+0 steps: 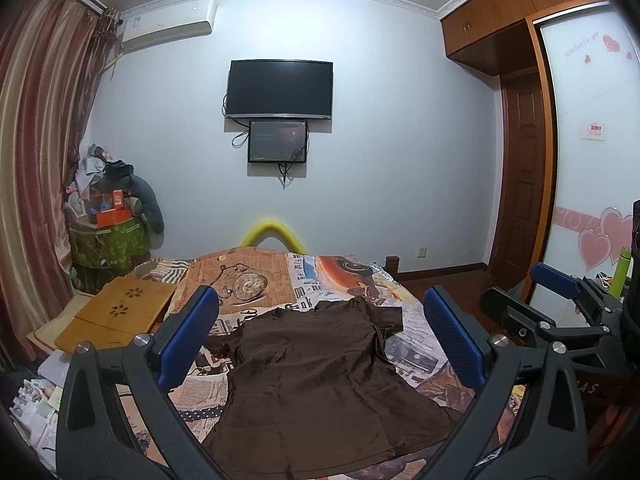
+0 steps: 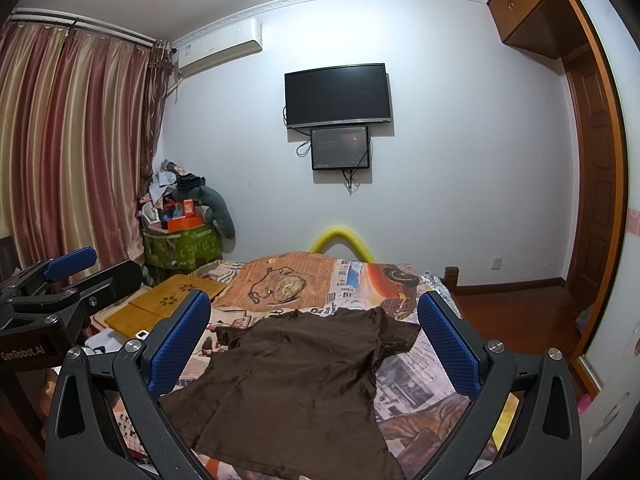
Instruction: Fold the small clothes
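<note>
Your left gripper [image 1: 320, 340] is spread wide, its blue-padded fingers [image 1: 188, 332] standing well apart with nothing between them; it hangs above the bed without touching cloth. Your right gripper [image 2: 314, 340] is equally released, blue pads [image 2: 448, 344] wide apart and holding nothing. Each gripper shows at the edge of the other's view, so they sit side by side, the left one bearing the label "GenRobot.AI" on its black body.

Beneath both lies the brown T-shirt [image 1: 316, 384], spread flat on the bedspread [image 1: 256, 272] with its collar toward the far end of the bed and its hem nearest you. It is rumpled, one short sleeve sticking out on the right and the other bunched up on the left. The bedspread is printed with newspaper columns, a pocket watch and a camera; the newsprint is too small to read.

To the left of the shirt, a bamboo lap desk [image 1: 116, 312] with flower cut-outs rests on the bed's edge. Beyond it, by the striped curtain [image 2: 72, 152], a green patterned storage bin [image 2: 180, 246] is heaped with an orange box, clothes and a grey stuffed toy draped over its side.

On the far wall hang a dark television [image 1: 280, 88], a smaller screen [image 1: 278, 141] just under it, and an air conditioner [image 1: 168, 22] whose sticker is unreadable.
</note>
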{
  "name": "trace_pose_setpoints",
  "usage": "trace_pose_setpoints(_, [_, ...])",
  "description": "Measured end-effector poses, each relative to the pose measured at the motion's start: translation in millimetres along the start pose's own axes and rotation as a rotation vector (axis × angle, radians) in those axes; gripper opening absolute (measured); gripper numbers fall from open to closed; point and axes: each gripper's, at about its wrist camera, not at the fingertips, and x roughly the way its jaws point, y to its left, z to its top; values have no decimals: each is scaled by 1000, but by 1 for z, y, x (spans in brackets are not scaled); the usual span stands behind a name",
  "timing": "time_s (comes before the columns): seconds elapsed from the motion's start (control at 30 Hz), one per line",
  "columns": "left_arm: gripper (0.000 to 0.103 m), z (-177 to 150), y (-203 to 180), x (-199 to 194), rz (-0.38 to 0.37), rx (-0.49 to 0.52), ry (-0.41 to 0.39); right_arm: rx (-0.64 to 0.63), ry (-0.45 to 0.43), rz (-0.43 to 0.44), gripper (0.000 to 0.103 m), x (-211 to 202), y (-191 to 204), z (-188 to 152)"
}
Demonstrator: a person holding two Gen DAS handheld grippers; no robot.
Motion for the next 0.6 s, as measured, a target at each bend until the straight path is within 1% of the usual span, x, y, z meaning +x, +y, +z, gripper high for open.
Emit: trace_pose_setpoints(0.6, [103,0,6,-1,12,-13,4,5,2,-2,103,2,3,-5])
